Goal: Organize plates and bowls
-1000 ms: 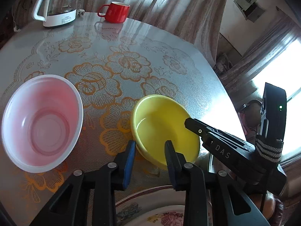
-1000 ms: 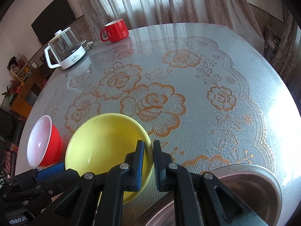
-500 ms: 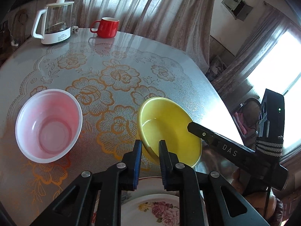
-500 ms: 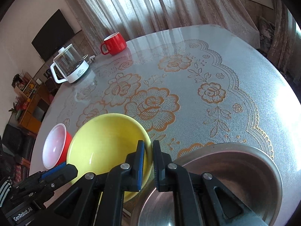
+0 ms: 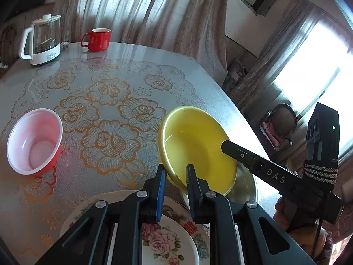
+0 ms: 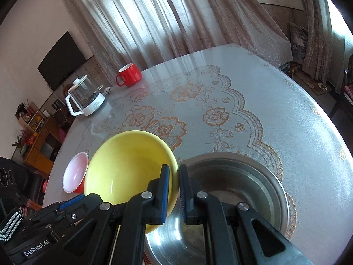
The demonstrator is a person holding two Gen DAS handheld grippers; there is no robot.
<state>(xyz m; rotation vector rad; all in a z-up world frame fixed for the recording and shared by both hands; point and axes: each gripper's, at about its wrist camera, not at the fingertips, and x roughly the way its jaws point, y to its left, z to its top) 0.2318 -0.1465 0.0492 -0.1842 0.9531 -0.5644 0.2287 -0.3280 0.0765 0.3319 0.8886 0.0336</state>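
Gripping opposite rim edges, both grippers' fingers (image 5: 162, 183) clamp the glossy yellow bowl (image 5: 196, 150), tilted.

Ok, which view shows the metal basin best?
The right wrist view: the metal basin shows most of its rim and its inside, beyond the right gripper. In the left wrist view only a sliver of its rim shows, behind the yellow bowl.

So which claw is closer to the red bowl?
Left. The left claw pinches the yellow bowl on the rim side facing the red bowl; the right claw grips the far rim.
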